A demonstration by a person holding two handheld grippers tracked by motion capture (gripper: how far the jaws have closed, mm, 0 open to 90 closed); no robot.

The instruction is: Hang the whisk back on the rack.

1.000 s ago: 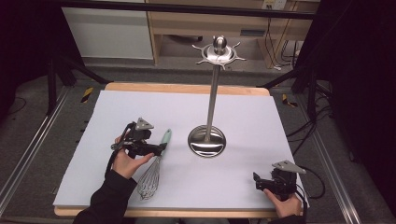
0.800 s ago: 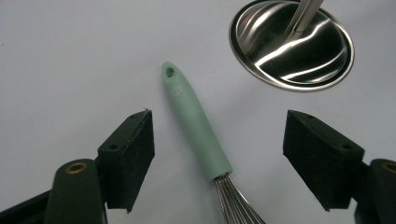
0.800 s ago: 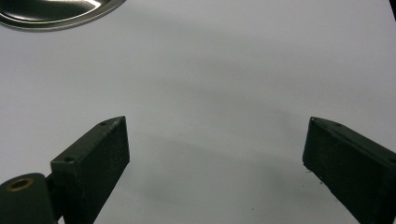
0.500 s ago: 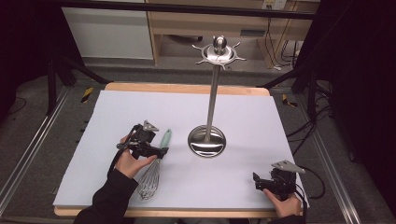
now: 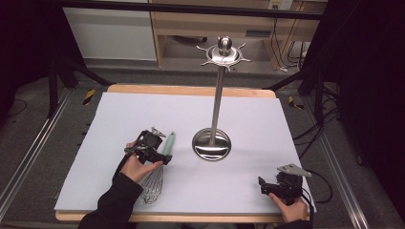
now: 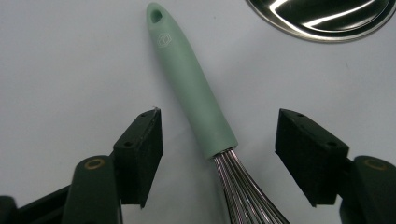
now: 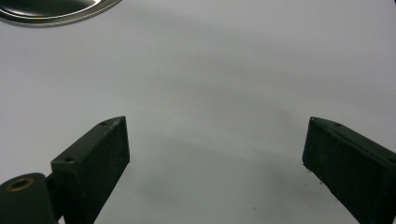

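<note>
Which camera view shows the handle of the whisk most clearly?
The left gripper view: the green handle lies close up between the open jaws, with its hanging hole and logo visible. In the high view the handle is small and partly hidden by the left gripper.

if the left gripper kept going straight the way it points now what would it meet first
Most likely the mint green handle of the wire whisk, which lies between the open jaws of the left gripper and runs ahead along its line. Beyond the handle's tip is the round steel base of the utensil stand; depth is uncertain.
</note>
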